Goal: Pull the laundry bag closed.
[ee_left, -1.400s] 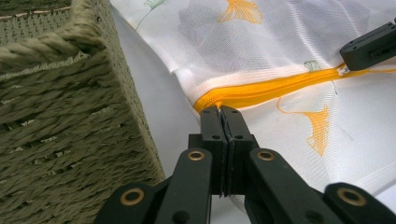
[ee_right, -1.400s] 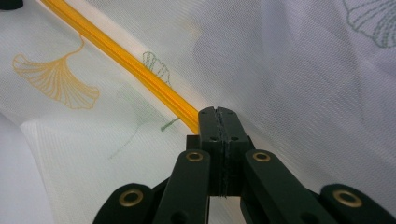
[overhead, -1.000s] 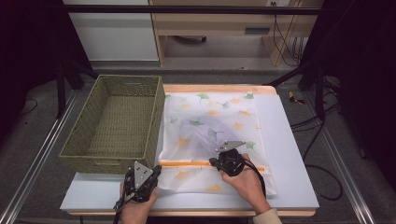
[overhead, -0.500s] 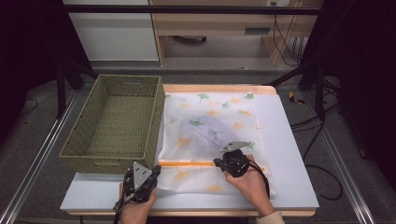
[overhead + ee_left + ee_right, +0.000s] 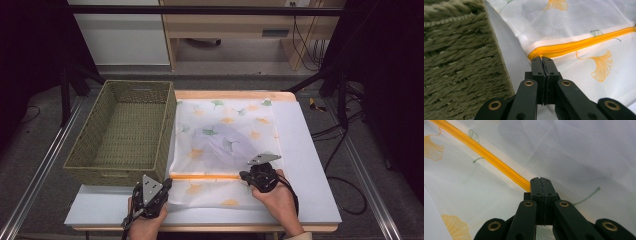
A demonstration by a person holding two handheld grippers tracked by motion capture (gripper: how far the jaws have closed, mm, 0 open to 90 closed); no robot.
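Both my hand-held grippers, left [image 5: 541,59] and right [image 5: 540,180], were clamped on the mesh bag's [image 5: 225,135] orange zipper [image 5: 205,176], unzipping barely started.

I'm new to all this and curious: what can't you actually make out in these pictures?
- Zipper pull: right gripper view, the shut right gripper covers where the orange zipper ends.
- Contents of the white leaf-printed mesh laundry bag: high view, a greyish shape blurred by mesh.
- Woven green basket: left gripper view, cut off at the edges.
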